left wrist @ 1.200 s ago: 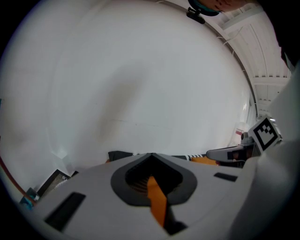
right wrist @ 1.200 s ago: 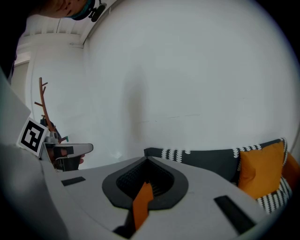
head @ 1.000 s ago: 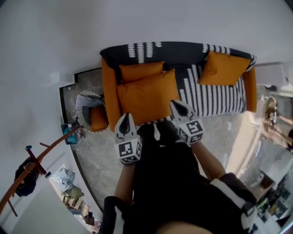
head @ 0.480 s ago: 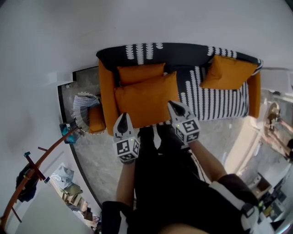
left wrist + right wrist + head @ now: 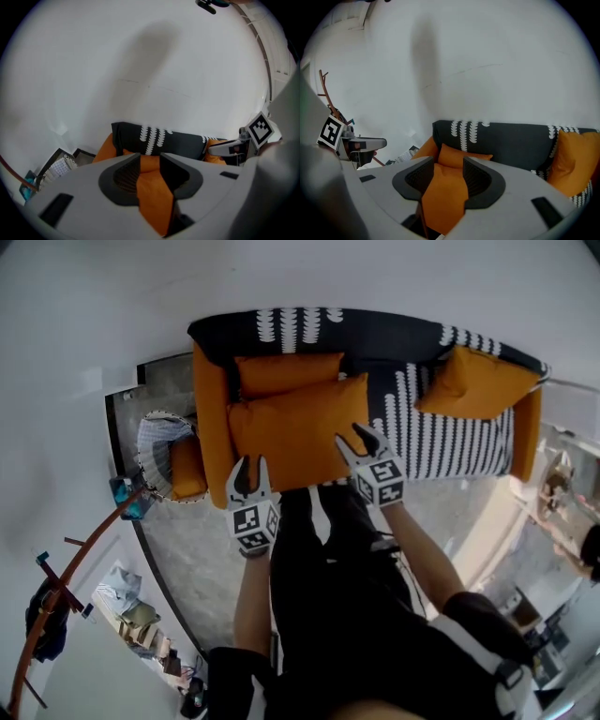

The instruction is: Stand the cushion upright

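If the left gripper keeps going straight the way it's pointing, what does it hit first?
Most likely the big orange cushion lying on the sofa seat; the left gripper, jaws just opening with nothing gripped, aims at its near edge.

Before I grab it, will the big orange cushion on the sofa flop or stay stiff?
Likely floppy: the large orange fabric cushion looks plump and rounded. Once upright it may slump unless leaned against the smaller orange cushion.

Rear cushion (image 5: 286, 374): lower part hidden behind the large cushion (image 5: 295, 432) on the sofa (image 5: 450, 442).
Sofa's right end: cut off in my right gripper view.
Basket (image 5: 153, 442) left of the sofa: contents too small for me to tell.
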`<move>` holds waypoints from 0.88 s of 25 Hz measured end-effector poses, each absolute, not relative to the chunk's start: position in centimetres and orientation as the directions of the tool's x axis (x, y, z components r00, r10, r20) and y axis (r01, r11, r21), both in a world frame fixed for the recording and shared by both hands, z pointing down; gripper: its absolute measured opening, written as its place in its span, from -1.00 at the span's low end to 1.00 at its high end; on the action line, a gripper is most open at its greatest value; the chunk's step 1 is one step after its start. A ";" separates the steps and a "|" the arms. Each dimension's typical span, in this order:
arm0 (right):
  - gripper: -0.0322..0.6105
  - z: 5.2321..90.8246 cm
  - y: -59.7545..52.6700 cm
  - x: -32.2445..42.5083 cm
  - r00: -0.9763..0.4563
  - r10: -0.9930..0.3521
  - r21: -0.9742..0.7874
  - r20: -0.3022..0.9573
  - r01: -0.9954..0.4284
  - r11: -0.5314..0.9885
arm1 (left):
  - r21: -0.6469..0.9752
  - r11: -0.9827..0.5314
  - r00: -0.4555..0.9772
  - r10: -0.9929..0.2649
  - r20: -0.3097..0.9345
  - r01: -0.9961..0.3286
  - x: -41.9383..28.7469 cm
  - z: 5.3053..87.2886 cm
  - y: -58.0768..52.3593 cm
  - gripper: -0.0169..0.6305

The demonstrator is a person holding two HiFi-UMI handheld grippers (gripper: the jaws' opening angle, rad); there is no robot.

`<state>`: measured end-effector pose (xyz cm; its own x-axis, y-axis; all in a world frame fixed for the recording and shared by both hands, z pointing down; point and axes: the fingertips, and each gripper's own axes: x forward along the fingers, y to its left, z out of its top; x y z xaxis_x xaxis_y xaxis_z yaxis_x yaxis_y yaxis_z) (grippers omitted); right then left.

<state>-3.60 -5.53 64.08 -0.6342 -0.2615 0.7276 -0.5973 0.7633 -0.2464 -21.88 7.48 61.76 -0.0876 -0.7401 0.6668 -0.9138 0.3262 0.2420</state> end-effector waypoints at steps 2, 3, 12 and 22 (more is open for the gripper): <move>-0.30 65.9 -5.6 -3.5 -0.619 -0.249 -0.252 0.745 -0.607 0.754 | 0.253 0.329 -0.072 -0.725 0.685 -0.910 -22.1 63.6 7.6 -0.58; -0.27 66.8 -5.7 -3.5 -0.610 -0.245 -0.252 0.754 -0.613 0.749 | 0.255 0.330 -0.065 -0.716 0.695 -0.909 -22.3 64.6 7.6 -0.58; -0.15 74.8 -6.1 -3.4 -0.518 -0.198 -0.217 0.832 -0.632 0.744 | 0.249 0.344 -0.032 -0.640 0.768 -0.905 -23.5 73.3 7.9 -0.38; -0.03 83.9 -7.0 -1.1 -0.412 -0.154 -0.199 0.898 -0.693 0.693 | 0.243 0.364 0.010 -0.539 0.842 -0.899 -23.6 83.0 8.2 -0.21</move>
<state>-1.07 -7.04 83.91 -0.4121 -0.1544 0.8980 -0.6926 0.6934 -0.1986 -23.63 8.24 83.02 0.0099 -0.5388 0.8424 -0.8993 0.3635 0.2431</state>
